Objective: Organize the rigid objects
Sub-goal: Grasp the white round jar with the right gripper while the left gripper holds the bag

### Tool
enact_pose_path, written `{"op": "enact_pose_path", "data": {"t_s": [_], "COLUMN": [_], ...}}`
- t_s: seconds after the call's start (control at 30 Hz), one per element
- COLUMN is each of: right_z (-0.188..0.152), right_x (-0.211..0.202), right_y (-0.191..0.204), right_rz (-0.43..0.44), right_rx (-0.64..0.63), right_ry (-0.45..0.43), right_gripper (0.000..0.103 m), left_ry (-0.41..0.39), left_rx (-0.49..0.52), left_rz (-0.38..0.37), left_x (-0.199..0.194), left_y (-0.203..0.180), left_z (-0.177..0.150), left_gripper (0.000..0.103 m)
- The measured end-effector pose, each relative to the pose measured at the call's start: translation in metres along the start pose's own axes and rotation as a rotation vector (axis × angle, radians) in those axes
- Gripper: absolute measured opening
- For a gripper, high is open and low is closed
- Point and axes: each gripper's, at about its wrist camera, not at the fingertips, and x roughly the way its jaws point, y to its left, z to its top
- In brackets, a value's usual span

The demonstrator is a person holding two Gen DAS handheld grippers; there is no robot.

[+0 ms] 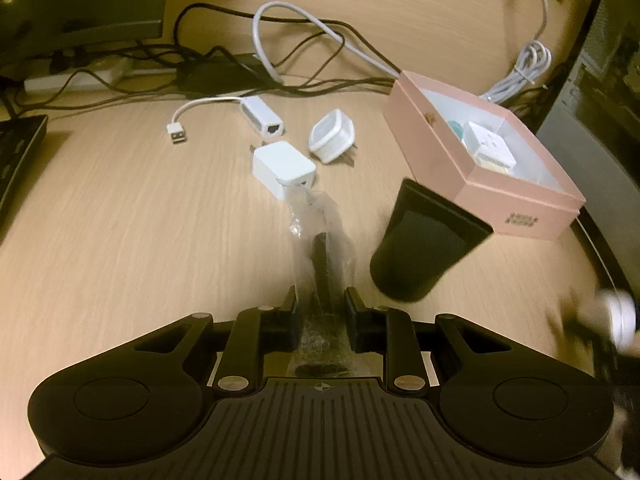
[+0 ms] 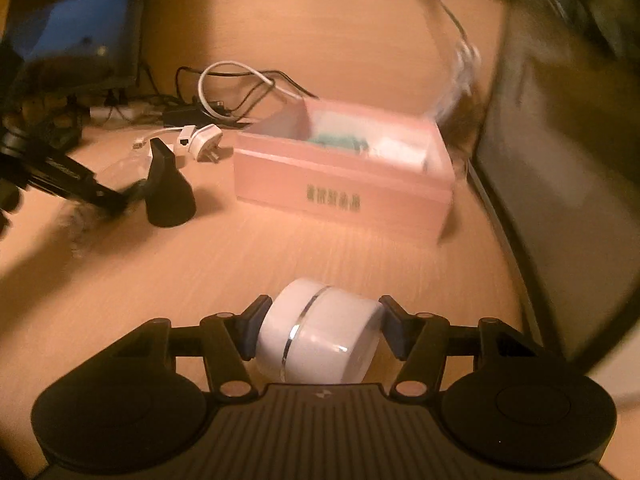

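Left gripper (image 1: 321, 307): we see our two black fingers clenched on a clear plastic bag (image 1: 320, 236) with a dark, slim item inside; the bag runs forward from the jaws, just above the desk.

Right gripper (image 2: 323, 326): our jaws are clamped on the two flat ends of a white round case (image 2: 318, 338) ringed by a thin silver band; it is held above the desk, near our edge of it.

Pink box (image 1: 486, 164): it sits open on the right side of the wooden desk (image 1: 120, 208), with printed characters on its near wall. A white cube-shaped item and something teal lie inside.

Black nozzle (image 1: 426, 242): a dark flared piece, round and wide at one end and narrowing to a flat slot at the other, stands on the desk just beside the box's near corner and just right of the bag.

White charger (image 1: 282, 168): a square plug block lies on the desk at the bag's far tip.

White plug (image 1: 330, 136): a second, rounded adapter lies just beyond the charger, prongs toward the box.

USB network adapter (image 1: 262, 118): white, with a short cable, it lies farther back on the left.

Cables (image 1: 304, 56): black and white leads tangle along the back of the desk.

View quality: the right wrist view is blurred, so we cannot read fine detail there.
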Motion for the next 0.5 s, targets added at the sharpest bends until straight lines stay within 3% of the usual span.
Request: {"op": "enact_pose_path", "data": {"t_s": [0.1,0.17,0.23,0.3,0.37,0.5], "right_z": [0.018,0.037,0.054,0.061,0.062,0.055], "right_x": [0.013,0.014,0.017,0.029,0.047,0.067], "right_y": [0.015,0.007,-0.011,-0.022,-0.031,-0.032], "right_rz": [-0.093,0.014,0.223,0.338,0.393,0.42], "right_rx": [-0.157,-0.073,0.13,0.271,0.366,0.367], "right_ry": [-0.057,-0.077,-0.09,-0.068,-0.028,0.048], "right_gripper": [0.058,0.058,0.058,0.058,0.058,0.058], "left_ry": [0.004,0.0,-0.005,0.001,0.003,-0.002], "left_rx": [0.013,0.014,0.009,0.003,0.001,-0.006], "left_rz": [-0.001,-0.007,-0.011,-0.012,-0.012,-0.01], "left_x": [-0.007,-0.01,-0.013,-0.014,-0.014,-0.014], "left_y": [-0.002,-0.001,0.0,0.001,0.001,0.001], "left_z": [-0.008,-0.013,-0.016,-0.017,-0.016,-0.017], "left_gripper": [0.026,0.025,0.025,0.025,0.025,0.025]}}
